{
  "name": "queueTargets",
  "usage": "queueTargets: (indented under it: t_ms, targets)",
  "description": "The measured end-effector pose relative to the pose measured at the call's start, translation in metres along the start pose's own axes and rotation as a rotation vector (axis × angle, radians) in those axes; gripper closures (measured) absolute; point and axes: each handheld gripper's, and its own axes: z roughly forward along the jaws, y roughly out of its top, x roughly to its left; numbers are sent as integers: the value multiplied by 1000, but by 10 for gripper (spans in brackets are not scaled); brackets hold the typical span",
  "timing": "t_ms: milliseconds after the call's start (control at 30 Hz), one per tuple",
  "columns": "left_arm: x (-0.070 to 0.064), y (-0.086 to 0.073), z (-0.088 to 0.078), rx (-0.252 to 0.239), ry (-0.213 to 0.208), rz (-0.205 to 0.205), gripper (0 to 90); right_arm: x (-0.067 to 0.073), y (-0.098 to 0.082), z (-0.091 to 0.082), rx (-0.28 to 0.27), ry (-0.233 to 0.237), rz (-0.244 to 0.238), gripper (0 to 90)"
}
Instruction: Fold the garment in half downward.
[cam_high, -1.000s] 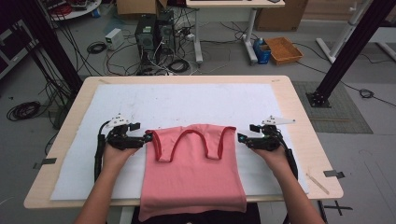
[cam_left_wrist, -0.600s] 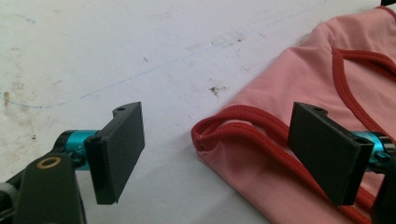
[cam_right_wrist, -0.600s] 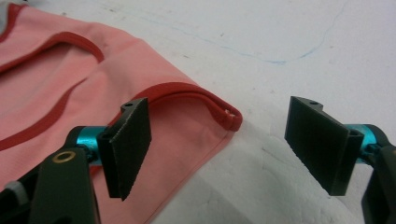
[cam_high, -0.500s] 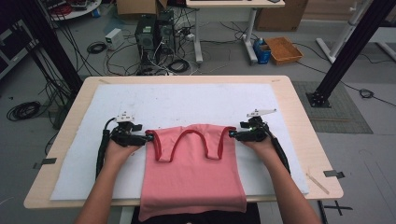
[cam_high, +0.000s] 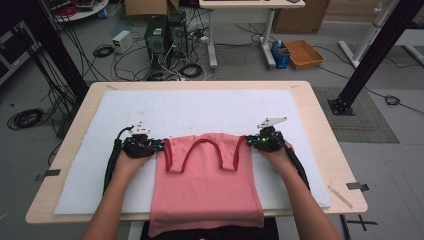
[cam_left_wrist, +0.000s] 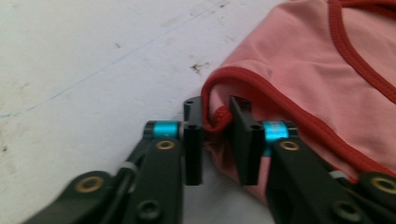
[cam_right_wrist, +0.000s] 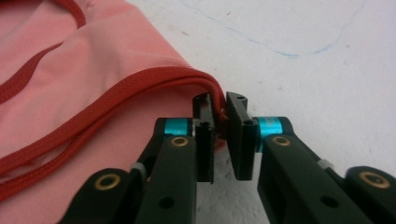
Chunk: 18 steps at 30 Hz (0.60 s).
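Both jaws have just been closing, and each now has fabric between them. Your left hand-held gripper (cam_left_wrist: 217, 135) is clamped on the red-trimmed edge of the pink tank top (cam_high: 207, 185) at its left armhole corner; you can see the hem bunched between the pads in the left gripper view. Your right hand-held gripper (cam_right_wrist: 219, 135) is clamped on the matching trimmed edge at the right corner, with the red binding pinched right at the jaw tips.

A second ago both grippers stood wide and a little outside the garment; since then the right one has come in toward the top's edge, and the left has barely moved.

The top lies flat on the white mat (cam_high: 90, 170) on the bench (cam_high: 320, 125), straps pointing away from you, bottom hem hanging over the near edge. Your left gripper (cam_high: 159, 146) and right gripper (cam_high: 248, 142) sit at its two upper corners, roughly level with each other.

My read: the grasp step is done and you're set for a lift or a fold toward you. The right grip looks shallow, just on the binding, so it could slip if you pull hard. The left has more cloth in it. Move both hands together to keep the top edge straight.
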Motion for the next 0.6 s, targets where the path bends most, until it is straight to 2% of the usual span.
queueTargets:
  t_ms: [67,167,300,333,400,533,567,600]
  targets:
    - [-1,1,0,-1,3,4,817,2,1,0,3,-12,-19,839]
    - [1,4,-3,-15,15,9,827,-2,1,-5,-12,-31,-13,843]
    - [2,11,-6,-64,18,10,831,-10,1,-14,-50,-44,4,844]
    - [2,13,-5,-67,9,4,832,-11,2,-16,-54,-49,8,844]
    - [3,17,-2,-54,14,20,832,-13,4,-19,-61,-63,6,844]
    - [7,24,3,-65,15,10,832,-20,8,-20,-76,-90,7,844]
    - [10,30,5,-83,15,-3,832,-24,8,-20,-89,-98,19,844]
    - [11,33,7,-78,15,-1,832,-26,9,-20,-89,-99,26,843]
